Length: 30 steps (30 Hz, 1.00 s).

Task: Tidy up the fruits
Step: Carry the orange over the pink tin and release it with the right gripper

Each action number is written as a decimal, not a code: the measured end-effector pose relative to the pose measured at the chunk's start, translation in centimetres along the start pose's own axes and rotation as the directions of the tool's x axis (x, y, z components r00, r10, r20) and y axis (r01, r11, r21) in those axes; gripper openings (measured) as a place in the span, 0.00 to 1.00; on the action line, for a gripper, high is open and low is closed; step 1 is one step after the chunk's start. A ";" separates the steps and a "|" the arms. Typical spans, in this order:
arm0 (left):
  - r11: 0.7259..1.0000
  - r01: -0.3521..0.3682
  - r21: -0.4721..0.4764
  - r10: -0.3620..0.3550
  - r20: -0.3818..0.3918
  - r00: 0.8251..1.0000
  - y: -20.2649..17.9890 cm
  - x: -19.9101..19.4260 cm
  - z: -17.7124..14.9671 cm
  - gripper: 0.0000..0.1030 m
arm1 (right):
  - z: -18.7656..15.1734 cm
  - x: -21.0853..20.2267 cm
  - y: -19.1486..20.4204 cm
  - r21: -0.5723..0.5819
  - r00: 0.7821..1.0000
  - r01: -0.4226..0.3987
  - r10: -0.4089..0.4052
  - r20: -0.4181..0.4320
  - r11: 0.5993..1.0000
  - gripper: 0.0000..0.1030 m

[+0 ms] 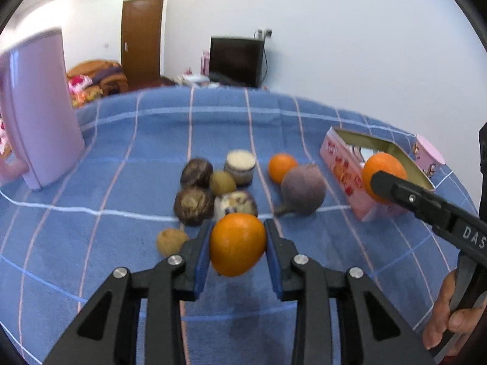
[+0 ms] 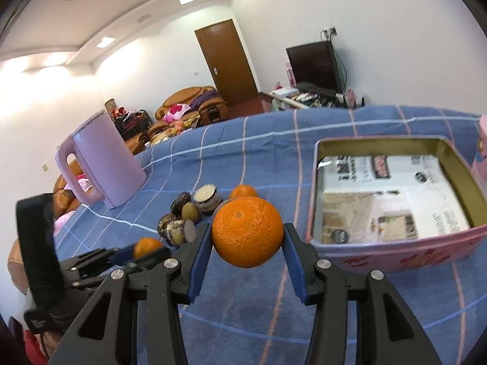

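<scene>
Orange fruit clamped in both tongs. Left tongs [image 1: 238, 245] clenched on one orange [image 1: 237, 245], pads pressed to its flanks, fruit low over the blue checked cloth [image 1: 121, 158] of the tabletop, possibly resting on it; blur leaves that unclear. Right tongs [image 2: 247, 238] clenched on a second orange [image 2: 247, 231], held clear of the cloth just beside the near wall of the open pink tin [image 2: 395, 255], not yet over it. Third orange [image 1: 281, 168] loose on the cloth, touching or nearly touching a purple-brown root-like fruit [image 1: 303, 190]; small cluster of dark round fruits [image 1: 194, 188], two yellow-green ones and a small jar [image 1: 240, 167] just behind the left tongs.

Hazards, as judged from this arrangement:
- Round, smooth skin against flat pads: slip or roll-out likely under a quick swing or a slack squeeze, with the fruit running off across the cloth.
- Near wall of the tin directly ahead of the right orange: too low a carry risks a knock on the rim, shoving or tipping the light tin.
- Crowded cluster beside the left tongs: a sideways sweep on lifting risks scattering neighbours.
- Both hands converging on one tin: possible collision of tongs.
</scene>
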<state>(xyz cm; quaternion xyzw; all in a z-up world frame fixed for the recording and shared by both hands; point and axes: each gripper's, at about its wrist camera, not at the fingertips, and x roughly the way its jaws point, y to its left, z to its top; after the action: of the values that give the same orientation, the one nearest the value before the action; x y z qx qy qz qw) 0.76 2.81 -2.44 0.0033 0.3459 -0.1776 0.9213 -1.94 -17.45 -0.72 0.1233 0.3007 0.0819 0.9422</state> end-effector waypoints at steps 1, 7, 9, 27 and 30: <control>1.000 -0.006 0.007 0.006 0.017 1.000 -0.4 -0.3 0.1 0.34 | 0.2 -0.4 -0.4 -0.002 1.000 0.010 -0.010 0.014 1.000 0.47; 0.999 0.037 0.016 -0.038 0.085 0.996 -4.1 -0.2 1.5 0.34 | 1.0 -2.3 -4.2 0.020 0.993 0.094 -0.095 0.065 0.995 0.47; 0.998 0.051 0.029 -0.054 0.083 0.995 -5.7 0.4 2.0 0.34 | 1.3 -2.7 -5.8 0.040 0.991 0.116 -0.119 0.069 0.992 0.47; 0.987 0.137 0.083 -0.137 -0.002 0.991 -17.1 6.6 4.8 0.34 | 2.2 -3.5 -14.8 0.017 0.955 0.295 -0.295 0.010 0.955 0.47; 0.988 0.127 0.083 -0.126 -0.018 0.992 -17.7 7.3 4.9 0.34 | 2.2 -3.4 -15.3 0.014 0.955 0.295 -0.295 -0.001 0.955 0.47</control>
<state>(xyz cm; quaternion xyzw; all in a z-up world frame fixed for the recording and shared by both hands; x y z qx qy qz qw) 3.13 -16.81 -1.34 0.0214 0.3435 -0.2499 0.9050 -2.12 -33.21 -1.44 0.0838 0.3159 -0.0619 0.9430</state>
